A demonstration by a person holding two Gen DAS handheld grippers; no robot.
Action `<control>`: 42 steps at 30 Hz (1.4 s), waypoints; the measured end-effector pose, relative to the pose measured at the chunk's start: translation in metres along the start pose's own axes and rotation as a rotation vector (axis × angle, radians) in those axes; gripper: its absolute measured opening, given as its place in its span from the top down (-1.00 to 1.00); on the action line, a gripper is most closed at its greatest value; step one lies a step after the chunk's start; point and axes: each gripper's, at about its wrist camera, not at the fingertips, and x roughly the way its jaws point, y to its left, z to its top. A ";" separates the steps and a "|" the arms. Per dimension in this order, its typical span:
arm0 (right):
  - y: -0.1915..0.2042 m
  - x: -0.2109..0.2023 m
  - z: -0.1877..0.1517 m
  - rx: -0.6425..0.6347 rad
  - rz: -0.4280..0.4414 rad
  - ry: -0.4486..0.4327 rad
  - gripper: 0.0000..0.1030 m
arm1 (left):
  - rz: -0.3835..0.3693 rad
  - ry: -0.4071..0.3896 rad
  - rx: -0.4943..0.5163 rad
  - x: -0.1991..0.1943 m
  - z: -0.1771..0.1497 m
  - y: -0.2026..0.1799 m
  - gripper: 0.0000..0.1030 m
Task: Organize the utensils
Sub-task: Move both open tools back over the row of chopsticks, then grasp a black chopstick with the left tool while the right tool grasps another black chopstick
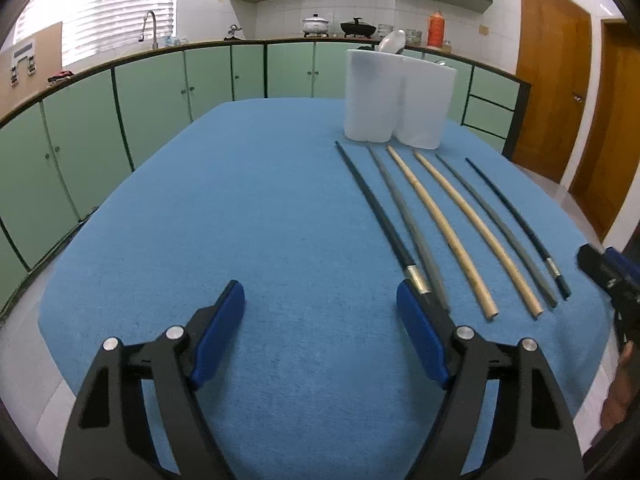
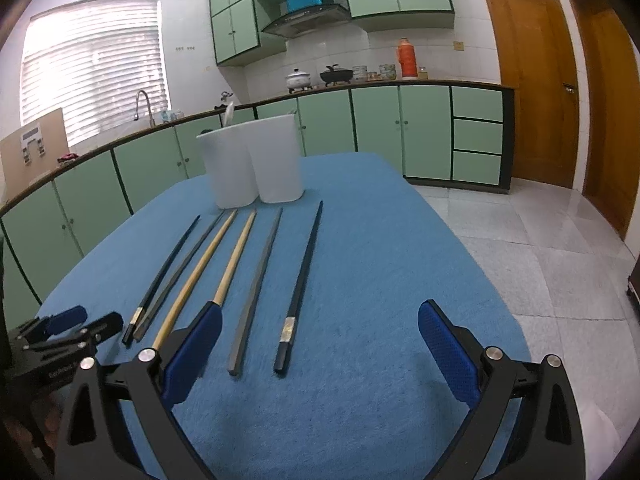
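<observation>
Six chopsticks (image 1: 444, 224) lie side by side on the blue tablecloth (image 1: 240, 220), tips toward the white two-part holder (image 1: 400, 100) at the far end, which has a spoon (image 1: 392, 42) in it. The left gripper (image 1: 320, 308) hangs over bare cloth beside the leftmost black chopstick (image 1: 372, 208), jaws apart and empty. The right gripper (image 2: 320, 328) stands wide open over the chopsticks' near ends, gripping nothing.

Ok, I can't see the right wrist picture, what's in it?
Six chopsticks lie side by side on a blue tablecloth, pointing at a white utensil holder. The right gripper hangs open and empty above them.
</observation>
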 end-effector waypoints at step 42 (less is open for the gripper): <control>0.016 0.013 -0.024 -0.070 -0.038 0.009 0.11 | -0.012 -0.057 0.052 0.001 -0.011 -0.017 -0.13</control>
